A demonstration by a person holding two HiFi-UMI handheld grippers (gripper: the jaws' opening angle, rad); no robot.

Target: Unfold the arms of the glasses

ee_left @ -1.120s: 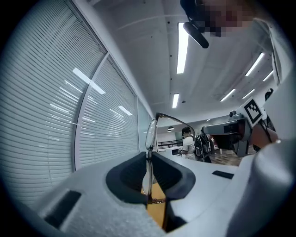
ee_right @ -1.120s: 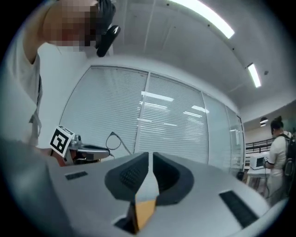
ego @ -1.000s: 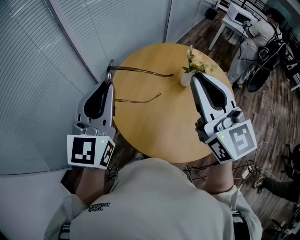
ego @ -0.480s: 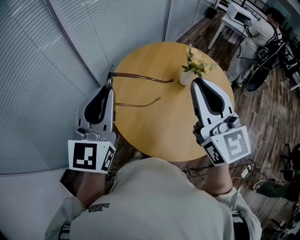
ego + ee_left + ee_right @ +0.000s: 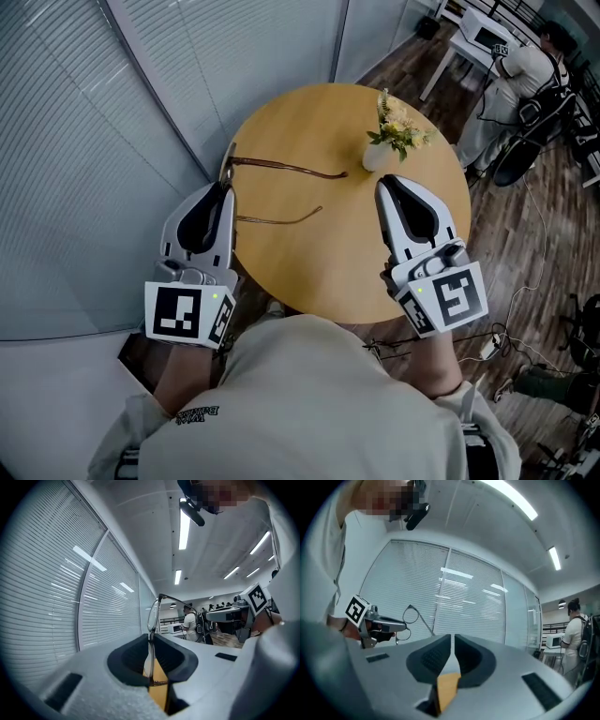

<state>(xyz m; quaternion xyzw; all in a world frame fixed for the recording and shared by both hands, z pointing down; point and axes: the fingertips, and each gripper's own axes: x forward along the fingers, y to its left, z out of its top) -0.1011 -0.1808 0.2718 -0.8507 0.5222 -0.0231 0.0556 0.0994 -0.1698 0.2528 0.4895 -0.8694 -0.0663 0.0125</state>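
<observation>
In the head view the thin-rimmed glasses (image 5: pixel 281 169) are at the left edge of the round wooden table (image 5: pixel 347 253), both brown arms spread out and pointing right over the tabletop. My left gripper (image 5: pixel 226 184) is shut on the front of the frame. In the left gripper view one lens (image 5: pixel 153 613) stands upright just above the shut jaws of the left gripper (image 5: pixel 151 641). My right gripper (image 5: pixel 385 184) hangs over the table's right half, shut and holding nothing. In the right gripper view the right gripper (image 5: pixel 453 641) looks across at the glasses (image 5: pixel 411 615).
A small white vase of flowers (image 5: pixel 382 148) stands on the table just beyond the right gripper's tip. Slatted blinds (image 5: pixel 112 112) run along the left. A person (image 5: pixel 520 75) stands by a white desk (image 5: pixel 473 33) at the far right. Cables lie on the wooden floor.
Both grippers have drawn back toward me. The right gripper's tip has come away from the vase, and the held glasses have shifted slightly nearer along the table's left edge.
</observation>
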